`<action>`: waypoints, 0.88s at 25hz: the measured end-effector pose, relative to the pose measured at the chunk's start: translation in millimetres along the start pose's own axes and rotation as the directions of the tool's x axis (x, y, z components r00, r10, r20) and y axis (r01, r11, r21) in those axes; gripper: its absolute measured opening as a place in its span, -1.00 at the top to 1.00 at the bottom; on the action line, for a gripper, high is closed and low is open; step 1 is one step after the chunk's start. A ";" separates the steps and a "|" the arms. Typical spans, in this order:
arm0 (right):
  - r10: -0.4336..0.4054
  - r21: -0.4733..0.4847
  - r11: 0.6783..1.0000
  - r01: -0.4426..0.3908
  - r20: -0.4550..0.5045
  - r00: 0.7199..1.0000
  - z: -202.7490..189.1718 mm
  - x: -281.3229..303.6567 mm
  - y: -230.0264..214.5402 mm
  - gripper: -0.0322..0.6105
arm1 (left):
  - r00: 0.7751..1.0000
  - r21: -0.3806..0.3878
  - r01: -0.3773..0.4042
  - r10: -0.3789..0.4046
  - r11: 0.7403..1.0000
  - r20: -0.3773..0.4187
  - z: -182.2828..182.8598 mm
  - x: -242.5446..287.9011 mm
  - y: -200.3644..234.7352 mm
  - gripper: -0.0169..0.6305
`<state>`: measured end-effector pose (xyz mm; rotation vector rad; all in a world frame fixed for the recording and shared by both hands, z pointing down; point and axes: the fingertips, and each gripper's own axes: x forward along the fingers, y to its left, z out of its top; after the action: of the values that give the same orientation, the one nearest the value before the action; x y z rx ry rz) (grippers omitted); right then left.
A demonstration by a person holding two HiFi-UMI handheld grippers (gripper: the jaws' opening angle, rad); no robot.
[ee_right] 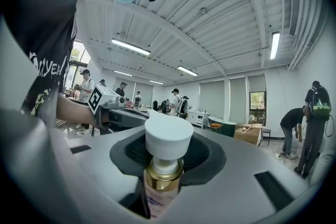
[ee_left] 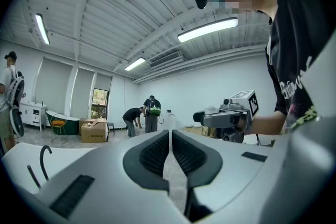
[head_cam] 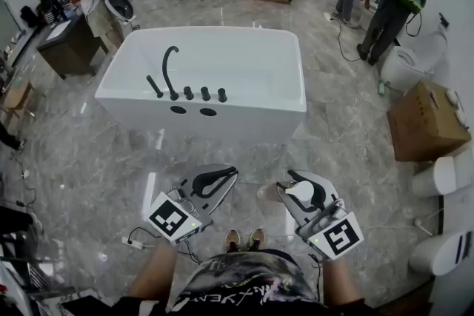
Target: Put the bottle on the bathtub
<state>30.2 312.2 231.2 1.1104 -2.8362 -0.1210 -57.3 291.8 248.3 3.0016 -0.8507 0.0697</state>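
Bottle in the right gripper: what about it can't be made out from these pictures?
- Bottle body: in the right gripper view it is cut off by the bottom edge and sunk between the jaws of the right gripper.
- Label print: same view, blurred and partly hidden, unreadable.
- Head view: only the white cap shows; the gripper covers the rest.
- Fill level: no view shows it.

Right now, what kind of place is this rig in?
Likely a bathroom-fixture showroom: a freestanding white bathtub with a black faucet mid-floor, toilets along the right edge, cardboard boxes around.
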 end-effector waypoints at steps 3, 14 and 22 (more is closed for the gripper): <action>0.007 -0.002 1.000 -0.007 0.000 1.000 -0.9 1.0 1.5 0.50 | 1.000 0.010 0.000 0.000 1.000 -0.002 -0.7 0.3 -0.4 0.84; 0.005 -0.003 1.000 -0.005 -0.006 1.000 -4.2 -12.7 -11.8 0.50 | 1.000 0.017 -0.009 0.009 1.000 -0.009 4.1 14.7 -13.2 0.84; 0.023 0.012 1.000 -0.023 0.004 1.000 -11.1 -31.9 -25.9 0.50 | 0.999 0.026 -0.031 0.031 0.999 -0.027 -0.7 32.1 -31.0 0.84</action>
<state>72.1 314.5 237.6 1.0809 -2.8552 -0.1049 -13.7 301.3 250.4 3.0038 -0.9008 0.1228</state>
